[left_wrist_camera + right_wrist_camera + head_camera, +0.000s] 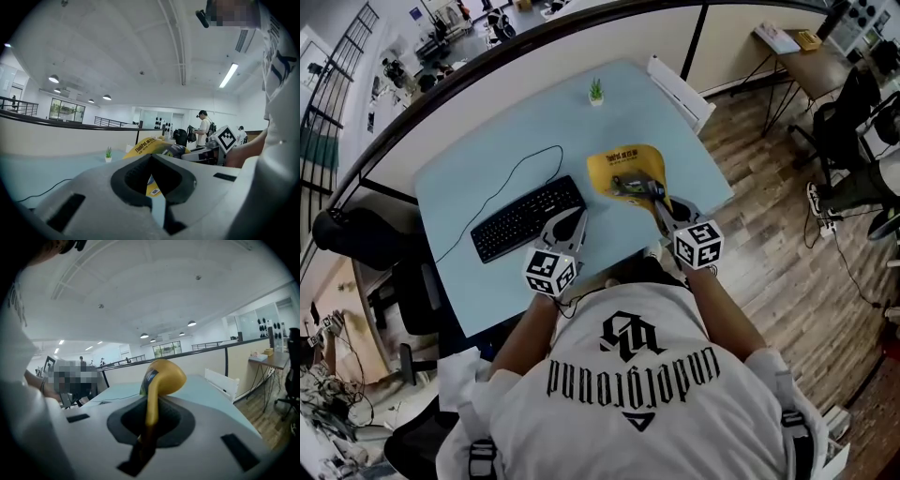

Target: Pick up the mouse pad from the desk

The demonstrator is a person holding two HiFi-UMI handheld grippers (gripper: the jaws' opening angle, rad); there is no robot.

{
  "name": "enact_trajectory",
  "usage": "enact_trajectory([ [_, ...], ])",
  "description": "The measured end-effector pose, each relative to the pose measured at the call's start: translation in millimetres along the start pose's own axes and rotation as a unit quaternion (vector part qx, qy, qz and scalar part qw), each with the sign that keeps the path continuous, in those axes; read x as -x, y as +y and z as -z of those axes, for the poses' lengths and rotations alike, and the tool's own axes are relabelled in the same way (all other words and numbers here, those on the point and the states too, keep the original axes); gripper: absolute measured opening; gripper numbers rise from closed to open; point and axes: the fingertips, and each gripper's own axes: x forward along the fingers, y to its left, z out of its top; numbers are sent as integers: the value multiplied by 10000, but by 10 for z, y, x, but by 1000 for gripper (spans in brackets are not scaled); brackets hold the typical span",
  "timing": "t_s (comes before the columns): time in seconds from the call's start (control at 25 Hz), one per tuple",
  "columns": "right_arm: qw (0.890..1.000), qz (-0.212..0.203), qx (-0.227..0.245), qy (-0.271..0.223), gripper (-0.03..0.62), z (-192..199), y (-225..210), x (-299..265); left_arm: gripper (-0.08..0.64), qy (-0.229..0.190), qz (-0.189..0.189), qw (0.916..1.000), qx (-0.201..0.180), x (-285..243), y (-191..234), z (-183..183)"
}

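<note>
The yellow mouse pad (623, 169) hangs curled above the pale blue desk (478, 159), off its surface, with dark print on one face. My right gripper (657, 194) is shut on its near edge; in the right gripper view the pad (164, 376) rises from between the closed jaws (151, 405) and folds over. My left gripper (572, 221) hovers beside the keyboard's right end, jaws together and nothing in them. From the left gripper view (151, 157) the pad (145, 146) shows ahead to the right, next to the right gripper's marker cube (227, 137).
A black keyboard (528, 217) lies left of the pad, its cable (502, 187) looping toward the back. A small potted plant (596, 92) stands at the far edge. A white rack (680, 89) borders the desk's right side. A black chair (356, 234) stands at left.
</note>
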Motion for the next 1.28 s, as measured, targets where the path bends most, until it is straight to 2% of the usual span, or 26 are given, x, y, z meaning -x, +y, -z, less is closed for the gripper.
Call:
enact_trajectory([
  [0.4,9999,-23,-59,-161,21,-136,183,202,8,-91,146,9999,-10,104,-104,-109],
  [0.76,9993,-275,54,-251,21,-191,63,370,8,-209,-61,9997,-91,61,-252,-231],
  [0.96,9981,-514,65,-322,21,-253,-122,605,8,-209,-155,9996,-93,-127,-537,-255],
  [1.28,9964,-777,70,-344,21,-199,-535,1164,8,-170,-165,9997,-75,-479,-1279,-168],
])
